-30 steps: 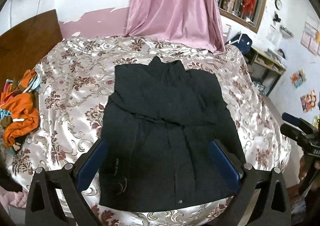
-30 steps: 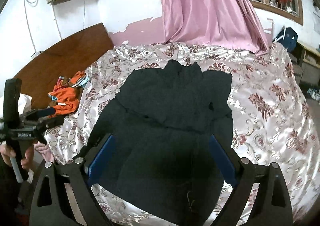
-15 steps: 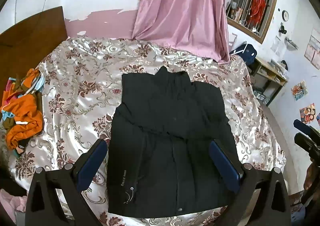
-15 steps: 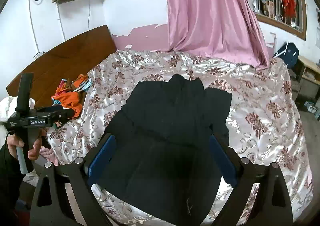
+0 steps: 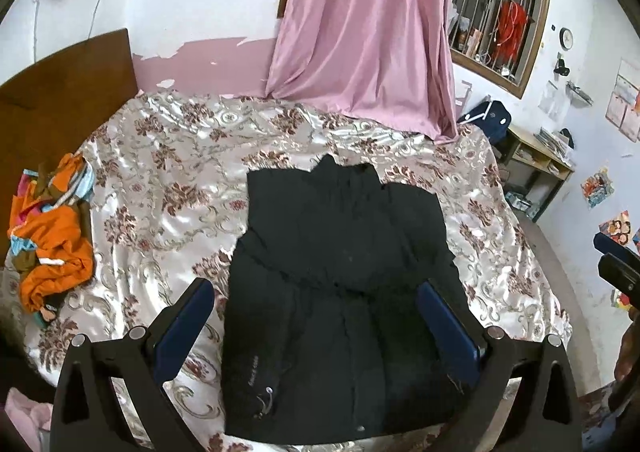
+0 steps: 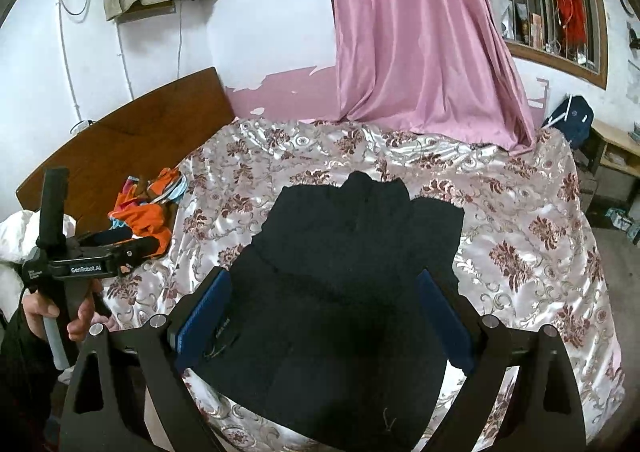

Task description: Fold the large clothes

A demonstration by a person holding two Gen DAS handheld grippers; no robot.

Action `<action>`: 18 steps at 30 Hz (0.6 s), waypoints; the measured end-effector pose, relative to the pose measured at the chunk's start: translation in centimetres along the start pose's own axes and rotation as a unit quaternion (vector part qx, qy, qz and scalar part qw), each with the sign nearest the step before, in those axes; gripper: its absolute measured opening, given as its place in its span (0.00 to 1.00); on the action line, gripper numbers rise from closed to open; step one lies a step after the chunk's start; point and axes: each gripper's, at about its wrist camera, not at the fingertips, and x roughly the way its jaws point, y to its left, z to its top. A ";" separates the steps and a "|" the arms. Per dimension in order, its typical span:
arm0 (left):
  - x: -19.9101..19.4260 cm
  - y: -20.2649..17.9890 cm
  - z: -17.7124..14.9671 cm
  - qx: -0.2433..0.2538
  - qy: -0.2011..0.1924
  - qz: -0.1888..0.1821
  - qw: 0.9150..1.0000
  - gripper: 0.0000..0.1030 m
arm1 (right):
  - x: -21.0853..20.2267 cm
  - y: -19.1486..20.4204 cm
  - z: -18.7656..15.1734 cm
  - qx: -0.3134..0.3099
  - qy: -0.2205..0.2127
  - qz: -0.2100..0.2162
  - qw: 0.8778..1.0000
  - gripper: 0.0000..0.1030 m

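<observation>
A black jacket [image 5: 340, 292] [image 6: 344, 292] lies flat on the floral bedspread, sleeves folded in over the body, collar toward the far wall and hem at the near edge. My left gripper [image 5: 316, 300] hovers above its lower half, wide open and holding nothing. My right gripper [image 6: 324, 288] also hangs open and empty above the jacket. In the right wrist view the left gripper [image 6: 132, 244] shows from the side at the far left, held by a hand [image 6: 48, 312]. A dark part of the right tool [image 5: 620, 268] shows at the right edge of the left wrist view.
The bed [image 5: 168, 180] carries a heap of orange and striped clothes [image 5: 52, 244] [image 6: 144, 212] by the wooden headboard [image 6: 132, 140]. A pink curtain [image 5: 368, 32] drapes onto the far edge. A shelf [image 5: 536, 168] and a blue bag [image 6: 572, 120] stand at the right.
Both grippers have risen and drawn back from the jacket, so more of the bed and wall shows. Both stayed open and empty. The jacket has not moved.
</observation>
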 end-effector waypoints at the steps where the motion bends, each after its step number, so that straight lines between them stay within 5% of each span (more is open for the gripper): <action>1: 0.0 0.1 0.2 -0.001 -0.002 0.001 1.000 1.00 | 0.1 0.1 0.3 -0.001 -0.003 -0.002 1.000 0.89; 11: 0.8 1.9 4.2 -0.009 -0.027 0.012 1.000 1.00 | 3.8 0.5 4.4 0.020 -0.002 -0.009 1.000 0.89; 18: 3.9 1.7 7.4 0.005 -0.031 0.065 0.997 1.00 | 7.9 -0.9 8.7 0.010 0.017 0.016 1.000 0.89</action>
